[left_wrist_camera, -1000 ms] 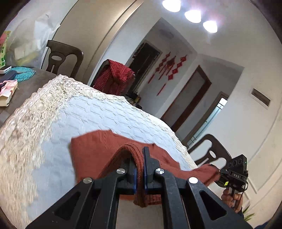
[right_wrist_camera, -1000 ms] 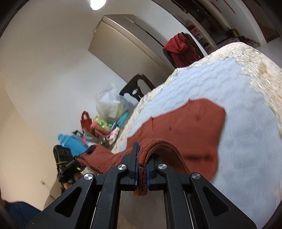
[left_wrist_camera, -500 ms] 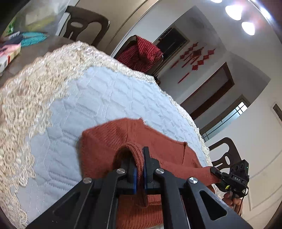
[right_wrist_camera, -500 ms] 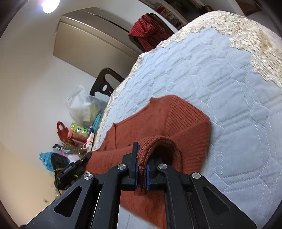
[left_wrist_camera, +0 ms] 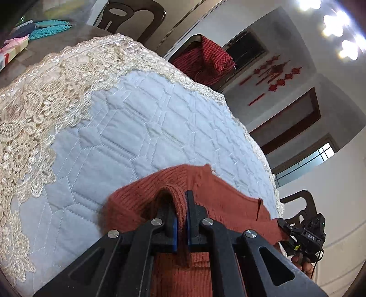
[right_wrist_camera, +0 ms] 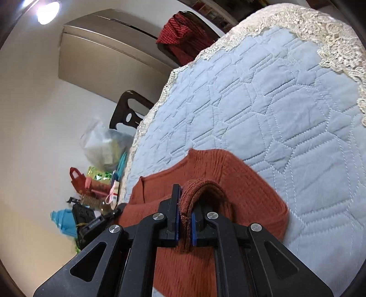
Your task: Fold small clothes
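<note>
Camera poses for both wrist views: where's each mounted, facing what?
Left wrist: on the left gripper, facing across the quilted pale-blue tablecloth; shows the right gripper and a hand.
Right wrist: on the right gripper, jaws opening, facing across the cloth; shows the left gripper.
Shared: rust-red knitted garment, red checked cloth on a chair.

sweater (left_wrist_camera: 228, 205) on quilt (left_wrist_camera: 137, 128) — chair (left_wrist_camera: 135, 16) behind
</note>
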### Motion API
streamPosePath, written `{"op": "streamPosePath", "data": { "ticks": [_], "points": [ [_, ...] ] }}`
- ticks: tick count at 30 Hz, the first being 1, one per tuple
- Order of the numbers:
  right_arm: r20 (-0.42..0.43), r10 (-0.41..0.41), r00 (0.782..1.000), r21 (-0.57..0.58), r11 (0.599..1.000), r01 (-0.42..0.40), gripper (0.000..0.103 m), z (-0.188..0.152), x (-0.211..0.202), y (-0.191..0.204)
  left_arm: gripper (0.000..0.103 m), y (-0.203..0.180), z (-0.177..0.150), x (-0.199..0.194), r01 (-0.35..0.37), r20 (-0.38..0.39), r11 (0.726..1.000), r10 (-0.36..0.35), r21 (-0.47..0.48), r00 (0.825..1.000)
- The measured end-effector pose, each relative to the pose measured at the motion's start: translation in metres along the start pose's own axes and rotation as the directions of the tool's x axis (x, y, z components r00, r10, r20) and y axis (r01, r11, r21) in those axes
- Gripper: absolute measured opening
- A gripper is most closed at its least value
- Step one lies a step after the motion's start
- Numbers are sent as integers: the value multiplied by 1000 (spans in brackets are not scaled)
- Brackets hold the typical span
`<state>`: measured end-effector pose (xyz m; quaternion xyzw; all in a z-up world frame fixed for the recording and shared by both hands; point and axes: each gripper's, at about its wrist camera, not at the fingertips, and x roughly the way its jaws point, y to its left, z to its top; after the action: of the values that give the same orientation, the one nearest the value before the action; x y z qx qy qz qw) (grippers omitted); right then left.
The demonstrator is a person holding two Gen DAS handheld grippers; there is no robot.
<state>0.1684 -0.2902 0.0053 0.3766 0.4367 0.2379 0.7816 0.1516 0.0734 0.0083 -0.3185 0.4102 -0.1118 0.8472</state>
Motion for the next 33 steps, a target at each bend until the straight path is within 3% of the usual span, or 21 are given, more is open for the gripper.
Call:
{"op": "streamPosePath", "data": {
  "ticks": [2,5,6,7,9,13,19,22,24,26,27,29,31,33],
  "points": [
    [2,7,1000,17,1000,-7,11,4,1,0,8,-3,4,-1,8,4,1000,-7,-12,1000],
    [-1,20,1000,55,998,-20,31,9,1,-1,15,-4,9,-5,30,11,999,-30,-28,1000],
    [7,36,999,74,997,-36,42,11,-1,-3,24,-4,10,-7,33,19,999,-32,-33,999],
    [22,54,998,90,994,-56,43,11,-3,-4,33,-4,12,-10,32,40,999,-30,-41,999],
    [53,84,995,101,991,-89,43,12,-8,-5,39,-3,14,-19,20,91,998,-15,-54,996],
    [106,52,993,76,995,-61,43,7,-25,-3,39,-8,9,-39,-4,137,1000,7,-22,991],
    [123,-50,991,-137,988,67,42,-31,-41,29,39,-27,-25,-52,-29,117,991,14,133,993],
    [106,-128,986,-220,964,149,35,-54,-39,34,39,-32,-49,-49,-54,80,975,37,217,996],
    [85,-193,978,-241,948,208,33,-66,-37,26,39,-32,-62,-41,-113,52,958,103,265,993],
    [90,-280,956,-247,923,294,7,-72,-37,13,39,-27,-70,-40,-130,69,949,115,286,991],
    [103,-293,951,-246,918,310,0,-74,-43,9,39,-27,-71,-43,-134,70,948,119,287,990],
    [116,-299,947,-240,917,319,0,-75,-50,10,39,-28,-70,-47,-143,74,948,127,284,989],
    [141,-348,927,-275,886,375,0,-76,-52,19,39,-30,-68,-48,-153,67,946,140,287,988],
    [148,-353,924,-299,874,383,1,-74,-50,28,39,-38,-64,-48,-155,70,941,140,302,988]
  ]
}}
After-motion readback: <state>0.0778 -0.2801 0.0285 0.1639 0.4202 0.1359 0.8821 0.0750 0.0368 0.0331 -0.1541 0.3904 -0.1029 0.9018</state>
